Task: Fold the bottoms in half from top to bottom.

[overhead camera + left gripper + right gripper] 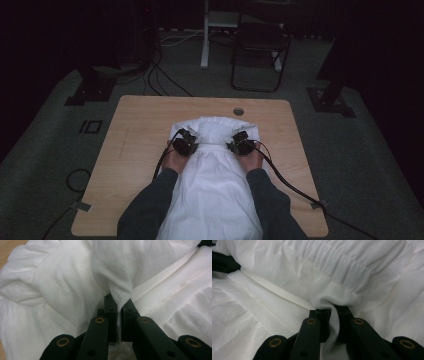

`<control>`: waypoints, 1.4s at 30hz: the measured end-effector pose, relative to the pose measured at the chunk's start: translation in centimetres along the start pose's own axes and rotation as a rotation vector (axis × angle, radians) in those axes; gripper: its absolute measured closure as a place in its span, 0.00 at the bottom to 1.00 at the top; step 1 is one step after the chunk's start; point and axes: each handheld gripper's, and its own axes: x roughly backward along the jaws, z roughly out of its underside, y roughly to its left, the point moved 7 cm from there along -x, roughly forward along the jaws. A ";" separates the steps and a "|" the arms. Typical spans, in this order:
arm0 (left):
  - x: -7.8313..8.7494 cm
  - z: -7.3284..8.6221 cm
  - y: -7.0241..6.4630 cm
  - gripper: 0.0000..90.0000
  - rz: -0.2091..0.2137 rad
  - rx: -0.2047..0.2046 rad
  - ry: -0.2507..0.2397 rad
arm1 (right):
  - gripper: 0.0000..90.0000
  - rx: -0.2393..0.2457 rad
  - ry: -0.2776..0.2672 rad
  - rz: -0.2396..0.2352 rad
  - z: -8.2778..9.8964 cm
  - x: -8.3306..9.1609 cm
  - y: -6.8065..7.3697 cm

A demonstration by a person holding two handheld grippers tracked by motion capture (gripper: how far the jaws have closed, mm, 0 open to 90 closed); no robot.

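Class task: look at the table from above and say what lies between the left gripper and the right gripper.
In the high view, a gathered band of the white garment spans the gap between the left gripper and the right gripper; each is shut on a fold of it.

Bare table was left free on both sides of the white cloth, whose bunched fold blocked the middle ahead.

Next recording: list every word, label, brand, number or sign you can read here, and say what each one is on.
None can be read. The white garment is plain fabric, with no tag or print in the high view or either gripper view. The left gripper and right gripper, both pinching folds of it, carry no markings. The wooden table is unmarked too.
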 end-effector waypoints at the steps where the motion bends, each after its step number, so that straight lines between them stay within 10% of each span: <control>1: 0.2 0.0 -0.1 0.97 -0.001 -0.003 -0.002 | 0.94 0.014 -0.001 0.004 0.1 0.1 0.1; 6: 4.4 -1.4 0.0 0.97 0.031 0.031 -0.133 | 0.94 0.061 -0.055 0.024 -0.8 2.5 0.5; 12: 12.3 -3.6 -1.8 0.97 0.094 -0.004 -0.323 | 0.94 0.111 -0.239 -0.040 -3.6 10.5 1.5; 17: 15.6 -1.4 -4.4 0.97 0.140 -0.056 -0.340 | 0.94 0.203 -0.263 -0.078 -1.4 15.0 4.0; 28: 8.8 9.5 -8.3 0.96 0.228 -0.099 -0.001 | 0.94 0.244 -0.043 -0.177 9.1 12.0 8.2; 34: 7.3 8.2 -6.3 0.96 0.164 -0.122 0.000 | 0.93 0.225 0.018 -0.199 10.0 10.0 8.8; 42: 4.7 5.5 -4.4 0.96 0.091 -0.066 -0.025 | 0.94 0.288 0.024 -0.058 7.6 6.2 6.3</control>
